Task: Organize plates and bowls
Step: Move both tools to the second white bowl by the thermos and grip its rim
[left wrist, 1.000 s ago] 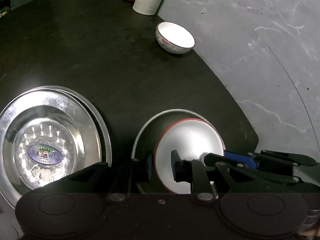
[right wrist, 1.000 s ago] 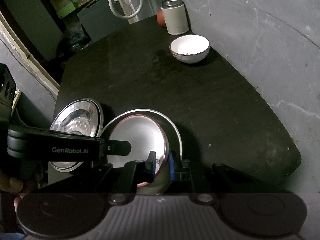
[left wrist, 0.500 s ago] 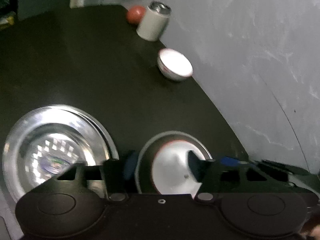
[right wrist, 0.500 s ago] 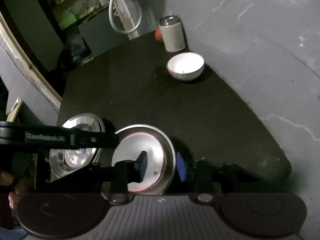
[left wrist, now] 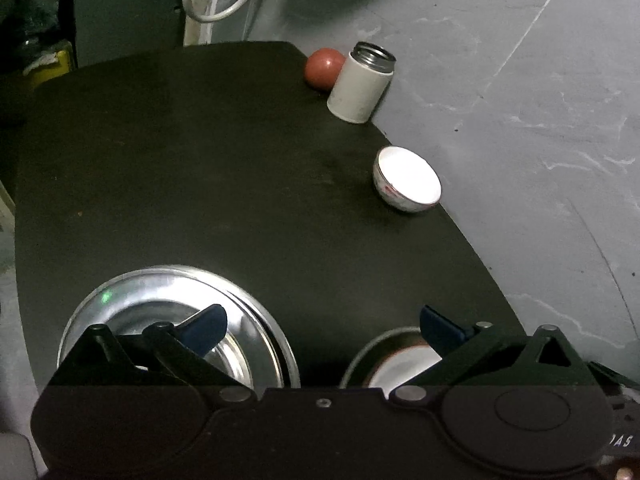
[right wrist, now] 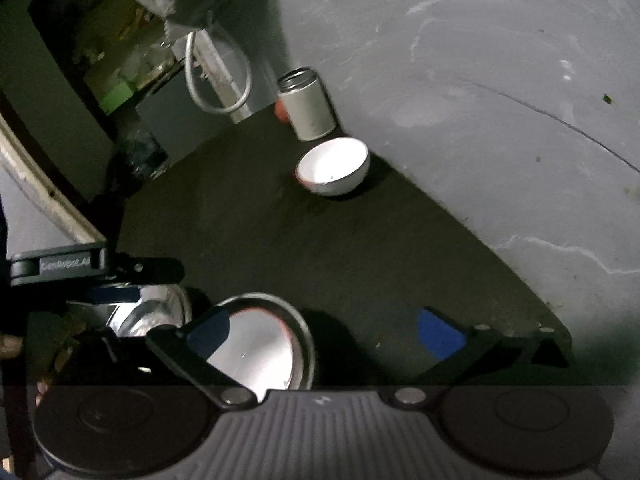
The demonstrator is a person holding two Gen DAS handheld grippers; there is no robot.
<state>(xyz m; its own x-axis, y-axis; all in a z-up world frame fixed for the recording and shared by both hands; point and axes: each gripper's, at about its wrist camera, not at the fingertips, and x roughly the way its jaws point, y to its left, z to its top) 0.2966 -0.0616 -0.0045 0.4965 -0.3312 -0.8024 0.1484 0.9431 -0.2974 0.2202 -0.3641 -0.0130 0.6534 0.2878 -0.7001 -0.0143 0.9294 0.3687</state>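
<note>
Both grippers hang above the near edge of a dark tabletop (left wrist: 240, 184), and both are wide apart with nothing between the fingers. The left gripper (left wrist: 322, 326) has its blue-tipped fingers (left wrist: 204, 326) spread over two things: on the left a stack of steel plates (left wrist: 256, 320), shiny, with more than one rim visible, and on the right a grey plate (left wrist: 360, 356) with a white, red-rimmed plate (left wrist: 404, 364) lying inside it. In the right wrist view the right gripper (right wrist: 324, 328) is open in the same way; its left finger is over the white plate (right wrist: 260, 348), which sits in the grey plate (right wrist: 304, 332), and its right finger is over bare tabletop. The steel plates (right wrist: 160, 308) show just beside, partly hidden by the left gripper's black body (right wrist: 80, 268). Far from the grippers, near the far right edge of the tabletop, a white bowl (left wrist: 408, 184) with a red pattern stands upright and alone. Behind it stands a white cup (left wrist: 360, 84) with a metal mouth, and a red ball (left wrist: 324, 68) lies just beside the cup. A grey floor (left wrist: 520, 120) is around the tabletop.
</note>
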